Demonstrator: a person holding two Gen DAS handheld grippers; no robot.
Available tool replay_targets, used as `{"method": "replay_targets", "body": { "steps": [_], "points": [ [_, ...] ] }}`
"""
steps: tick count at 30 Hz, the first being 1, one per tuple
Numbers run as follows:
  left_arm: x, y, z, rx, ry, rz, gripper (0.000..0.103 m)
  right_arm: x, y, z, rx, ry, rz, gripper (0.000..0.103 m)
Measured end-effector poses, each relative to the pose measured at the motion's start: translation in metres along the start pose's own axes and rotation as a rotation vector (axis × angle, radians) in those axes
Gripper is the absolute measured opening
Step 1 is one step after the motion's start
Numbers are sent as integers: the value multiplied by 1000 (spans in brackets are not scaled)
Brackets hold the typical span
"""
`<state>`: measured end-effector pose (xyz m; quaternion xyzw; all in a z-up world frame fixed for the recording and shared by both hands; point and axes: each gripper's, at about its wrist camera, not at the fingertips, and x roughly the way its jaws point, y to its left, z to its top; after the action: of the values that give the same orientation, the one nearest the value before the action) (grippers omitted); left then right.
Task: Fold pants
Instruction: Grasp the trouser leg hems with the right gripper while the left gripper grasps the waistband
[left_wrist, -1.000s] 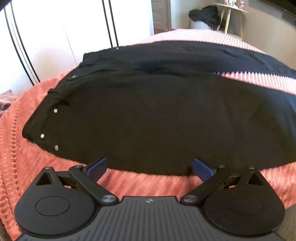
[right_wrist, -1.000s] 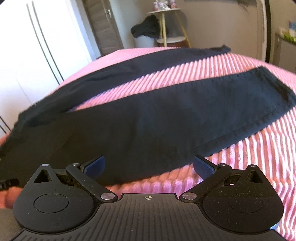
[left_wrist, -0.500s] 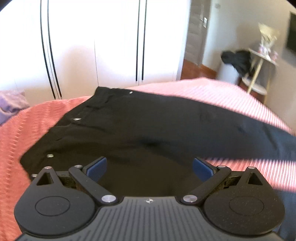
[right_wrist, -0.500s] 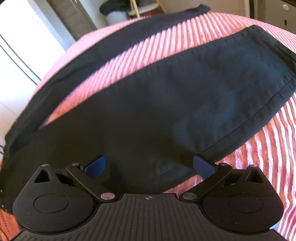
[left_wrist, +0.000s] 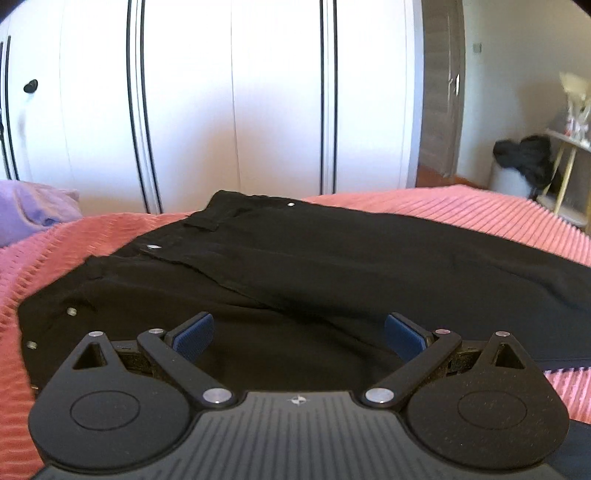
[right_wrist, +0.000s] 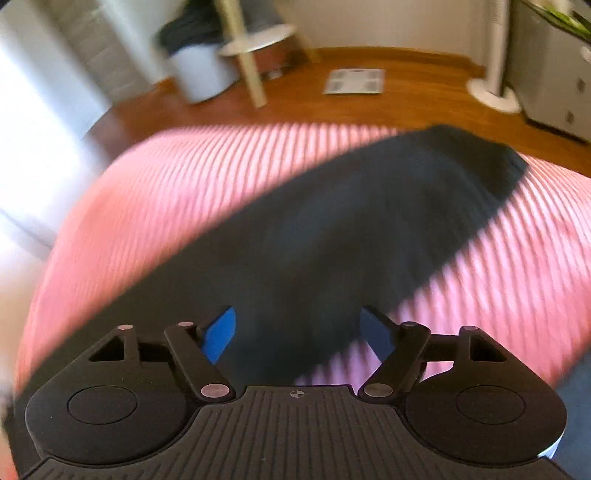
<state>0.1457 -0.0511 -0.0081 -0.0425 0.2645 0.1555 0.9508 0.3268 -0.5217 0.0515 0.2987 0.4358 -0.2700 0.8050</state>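
White wardrobe (left_wrist: 236, 103) behind pink bedspread (left_wrist: 461, 210) bearing black pants (left_wrist: 351, 258).

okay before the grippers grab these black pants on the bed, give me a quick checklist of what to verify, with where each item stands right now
1. Pants lying flat on the pink ribbed bedspread: ok, waistband end spread out, rivets showing.
2. Left gripper free: ok, jaws wide, nothing between the pads, waistband area just ahead.
3. Right gripper free: ok, jaws closing, pads not yet pressing on the pant leg beneath them.
4. Right gripper lined up with the leg's near edge: cannot tell, the right wrist view is motion blurred.
5. Leg hem lying on the bed: ok, it ends short of the bedspread's far edge.
6. Second leg's position: cannot tell, only one shows in the right wrist view.
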Motion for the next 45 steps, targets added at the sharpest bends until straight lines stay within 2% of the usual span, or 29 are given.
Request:
{"method": "replay_targets", "body": {
  "steps": [4,7,9,12,16,18,19,20,22,23,27,31,34,36,37,39,40,41,43,45],
  "points": [
    [10,-3,-10,-38,-23,-49,99,45,19,45,113,-25,-111,76],
    [14,-10,-16,-22,-43,-55,99,64,22,53,174,-39,-155,76],
    [21,-17,-20,-3,-18,-60,99,80,23,54,167,-23,-224,75],
    [34,-23,-24,14,33,-70,99,93,21,60,176,-17,-245,74],
    [37,-19,-24,-33,51,-95,99,94,16,64,196,-37,-240,64],
    [37,-17,-24,-55,58,-105,99,90,12,59,201,-60,-241,51],
    [38,-16,-27,-59,56,-104,99,88,13,54,165,-77,-236,40],
    [38,-17,-29,-57,54,-102,99,85,12,50,143,-88,-208,18],
    [37,-17,-29,-52,55,-108,99,71,7,39,113,-116,-163,8],
    [37,-16,-29,-54,55,-111,99,61,5,33,80,-140,-139,7],
    [35,-13,-28,-78,51,-129,99,-13,-47,-24,51,-249,63,7],
    [33,-8,-25,-107,62,-150,99,-83,-113,-127,-2,-334,141,7],
    [28,0,-20,-131,87,-158,99,-92,-167,-212,85,-261,196,7],
    [25,11,-10,-196,100,-181,99,-80,-190,-245,124,-217,209,10],
    [22,18,-3,-232,100,-199,99,-80,-195,-251,122,-246,231,10],
    [17,30,9,-312,84,-255,99,-88,-190,-245,63,-285,187,23],
    [18,35,17,-343,81,-296,99,-92,-187,-243,44,-309,171,37],
    [20,36,23,-360,84,-331,99,-95,-187,-241,37,-345,166,42],
    [36,33,41,-365,136,-395,99,-95,-189,-238,29,-377,184,42],
    [54,23,61,-364,187,-453,99,-86,-194,-235,26,-364,200,42]
  ]
}}
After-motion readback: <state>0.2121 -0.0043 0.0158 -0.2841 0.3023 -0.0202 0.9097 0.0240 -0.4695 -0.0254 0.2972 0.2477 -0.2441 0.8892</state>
